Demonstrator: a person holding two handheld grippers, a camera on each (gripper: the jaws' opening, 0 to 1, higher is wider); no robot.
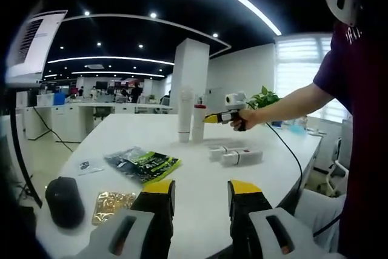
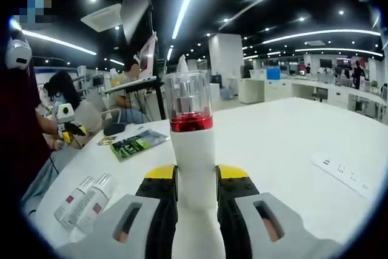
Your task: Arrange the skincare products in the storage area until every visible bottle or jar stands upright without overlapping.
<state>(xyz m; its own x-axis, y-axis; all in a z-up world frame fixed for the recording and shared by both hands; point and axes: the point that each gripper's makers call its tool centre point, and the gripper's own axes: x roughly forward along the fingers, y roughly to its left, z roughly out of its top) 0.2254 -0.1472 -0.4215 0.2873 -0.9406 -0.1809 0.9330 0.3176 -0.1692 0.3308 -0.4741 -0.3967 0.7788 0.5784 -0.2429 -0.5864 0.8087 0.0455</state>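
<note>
A white pump bottle (image 2: 191, 150) with a red band and clear cap stands upright between my right gripper's (image 2: 196, 181) jaws, which are shut on its body. In the left gripper view that bottle (image 1: 199, 122) stands on the white table (image 1: 200, 180) beside a tall white tube (image 1: 185, 115), with the right gripper (image 1: 219, 117) at its right side, held by a hand. Two small clear bottles (image 1: 235, 154) lie flat on their sides near them, also at the lower left (image 2: 85, 201) of the right gripper view. My left gripper (image 1: 201, 195) hangs open over the near table, holding nothing.
A green packet (image 1: 145, 163), a gold packet (image 1: 112, 203) and a black mouse (image 1: 63, 201) lie at the near left of the table. A white power strip (image 2: 342, 177) lies on the far side. The person's torso (image 1: 364, 150) stands at the table's right edge.
</note>
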